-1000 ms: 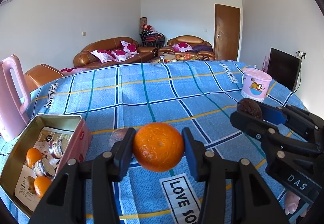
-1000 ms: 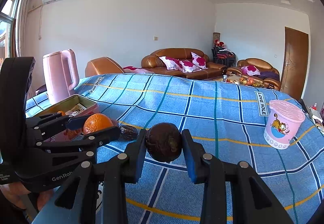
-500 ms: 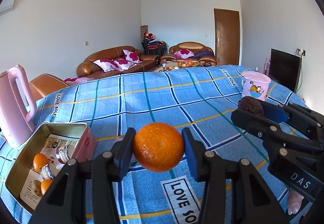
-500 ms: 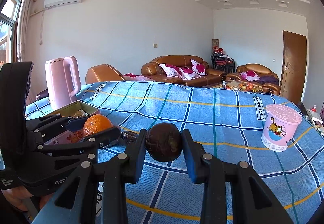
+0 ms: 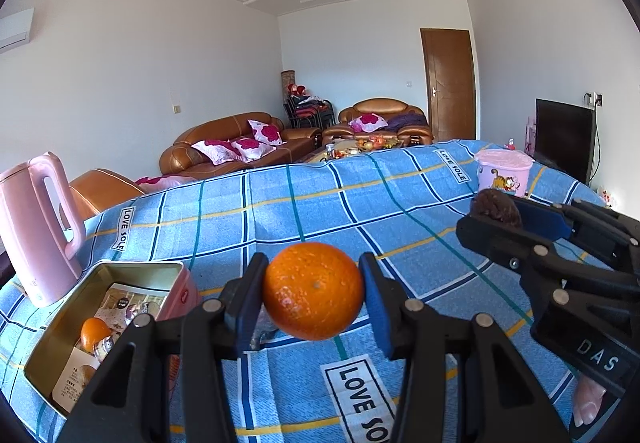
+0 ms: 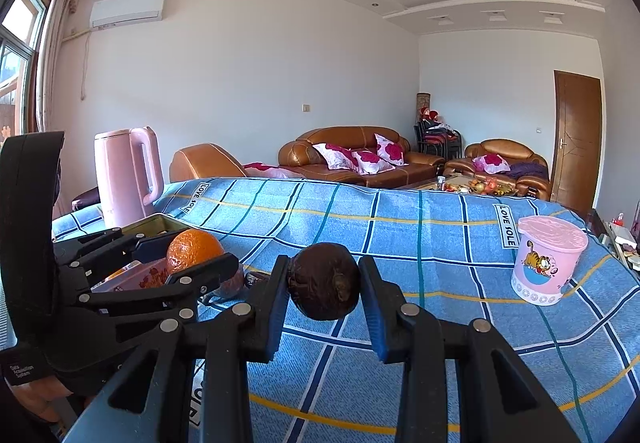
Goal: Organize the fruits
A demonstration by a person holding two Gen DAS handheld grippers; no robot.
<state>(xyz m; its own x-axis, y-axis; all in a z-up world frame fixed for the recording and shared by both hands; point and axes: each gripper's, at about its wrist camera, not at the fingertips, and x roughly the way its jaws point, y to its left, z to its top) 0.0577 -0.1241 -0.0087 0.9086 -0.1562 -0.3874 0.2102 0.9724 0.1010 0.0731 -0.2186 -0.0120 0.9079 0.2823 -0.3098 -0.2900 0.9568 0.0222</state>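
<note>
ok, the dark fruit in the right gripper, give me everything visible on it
The dark fruit is roundish, dark brown, with a rough matte skin and a paler nub on its right front. It is clamped between the right gripper fingers, pads pressing both its sides, and held in the air above the blue checked cloth. Nothing else touches it. The left wrist view shows only its top.

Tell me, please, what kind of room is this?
Most likely a home living room: brown leather sofas with pink flowered cushions stand by the far wall, a wall air conditioner hangs above, and a dark television is at the right.
</note>
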